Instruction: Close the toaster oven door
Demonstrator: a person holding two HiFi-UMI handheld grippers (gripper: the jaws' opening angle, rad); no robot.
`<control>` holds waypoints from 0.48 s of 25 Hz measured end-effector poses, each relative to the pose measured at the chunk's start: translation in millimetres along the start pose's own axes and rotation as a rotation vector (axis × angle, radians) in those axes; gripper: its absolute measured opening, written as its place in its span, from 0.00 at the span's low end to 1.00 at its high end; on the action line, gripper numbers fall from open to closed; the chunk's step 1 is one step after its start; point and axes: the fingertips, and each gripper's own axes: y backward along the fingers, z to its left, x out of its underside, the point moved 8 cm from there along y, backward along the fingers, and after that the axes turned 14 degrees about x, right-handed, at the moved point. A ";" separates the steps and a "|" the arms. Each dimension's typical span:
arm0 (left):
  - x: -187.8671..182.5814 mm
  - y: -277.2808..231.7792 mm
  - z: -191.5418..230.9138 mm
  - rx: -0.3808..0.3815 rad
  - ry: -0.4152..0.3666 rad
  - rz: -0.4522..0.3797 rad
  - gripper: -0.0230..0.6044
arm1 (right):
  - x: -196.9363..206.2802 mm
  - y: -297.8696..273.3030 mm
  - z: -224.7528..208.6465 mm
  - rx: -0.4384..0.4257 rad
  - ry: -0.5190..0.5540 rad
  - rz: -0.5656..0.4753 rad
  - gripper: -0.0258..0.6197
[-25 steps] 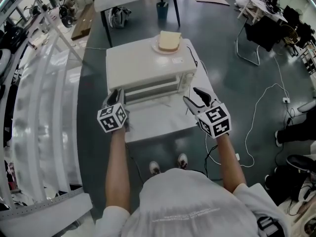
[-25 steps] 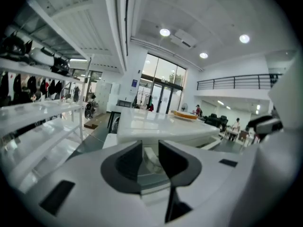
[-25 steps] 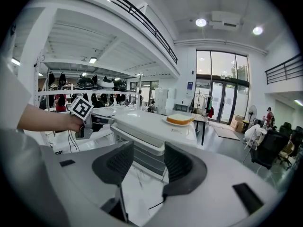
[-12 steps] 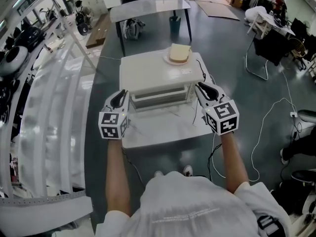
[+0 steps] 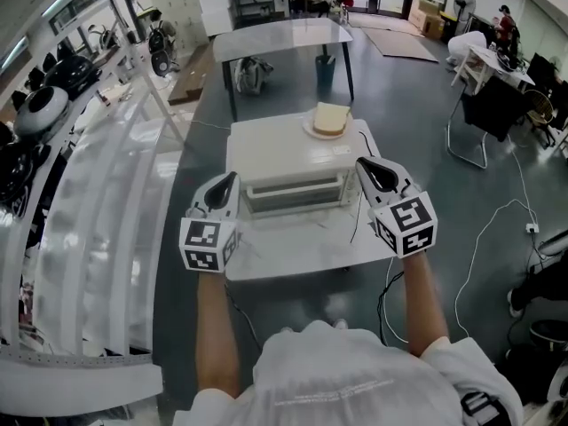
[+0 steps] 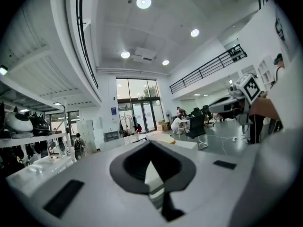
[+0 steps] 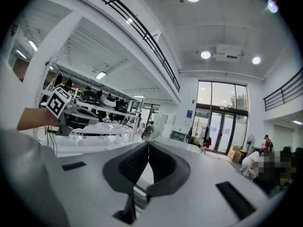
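Both grippers have closed their jaws since the earlier frame and now flank the oven front. The left gripper and right gripper are each pressed together on nothing. The toaster oven stands on the bench between them, slightly farther, long axis left to right. Its door faces near and appears shut. Neither gripper is clearly nearer.

Head view looks steeply down; both gripper views share glass doors.
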 end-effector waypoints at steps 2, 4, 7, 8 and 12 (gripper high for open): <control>-6.7 3.5 -4.5 0.006 -0.021 -0.007 0.07 | -6.0 2.3 2.3 -0.004 0.025 -0.013 0.07; -12.7 6.3 -11.2 0.016 -0.055 -0.008 0.07 | -10.2 4.6 4.8 -0.013 0.034 -0.027 0.06; -19.4 9.5 -18.7 0.023 -0.074 -0.017 0.07 | -14.4 7.6 7.2 -0.023 0.039 -0.037 0.06; -21.2 10.6 -19.8 0.023 -0.075 -0.022 0.07 | -15.7 8.3 7.7 -0.023 0.042 -0.038 0.06; -24.6 15.6 -18.7 0.012 -0.085 -0.026 0.07 | -19.6 9.5 9.7 -0.014 0.052 -0.037 0.06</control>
